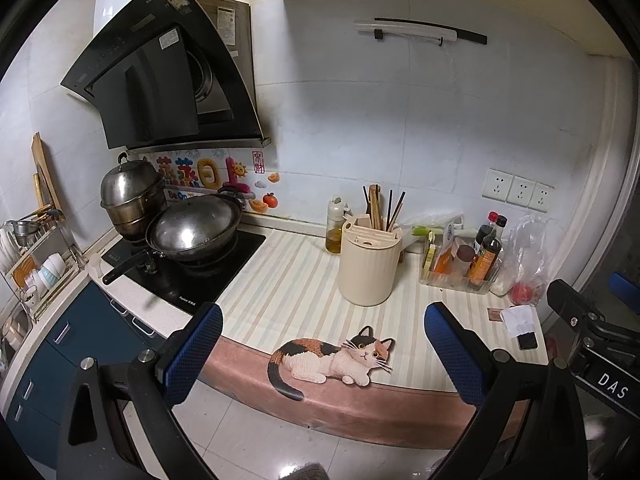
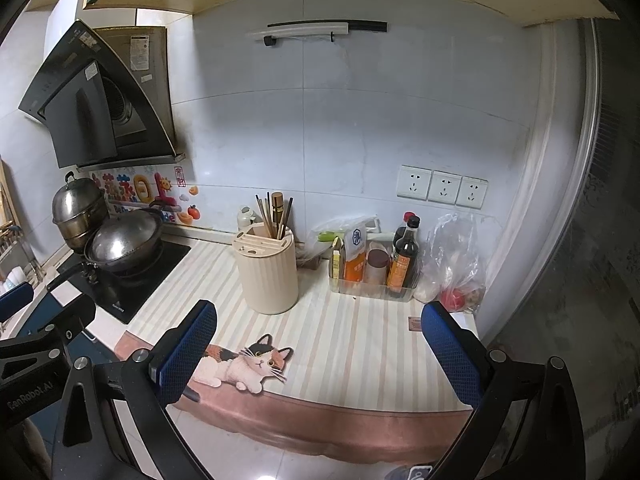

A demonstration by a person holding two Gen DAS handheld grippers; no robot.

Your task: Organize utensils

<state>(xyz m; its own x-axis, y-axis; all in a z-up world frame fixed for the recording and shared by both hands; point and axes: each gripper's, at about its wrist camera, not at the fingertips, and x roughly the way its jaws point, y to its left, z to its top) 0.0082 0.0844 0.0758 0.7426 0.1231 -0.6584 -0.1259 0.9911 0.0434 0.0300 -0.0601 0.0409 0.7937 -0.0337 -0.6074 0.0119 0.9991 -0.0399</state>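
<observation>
A cream ribbed utensil holder stands on the striped counter mat; it also shows in the right wrist view. Several chopsticks stand in its back slot, also seen in the right wrist view. My left gripper is open and empty, held off the counter's front edge, well short of the holder. My right gripper is open and empty too, to the right of the left one, part of which shows at the left edge.
A wok and a steamer pot sit on the black hob at left. A clear tray of sauce bottles and a plastic bag stand at right. An oil bottle stands behind the holder. A dish rack is far left.
</observation>
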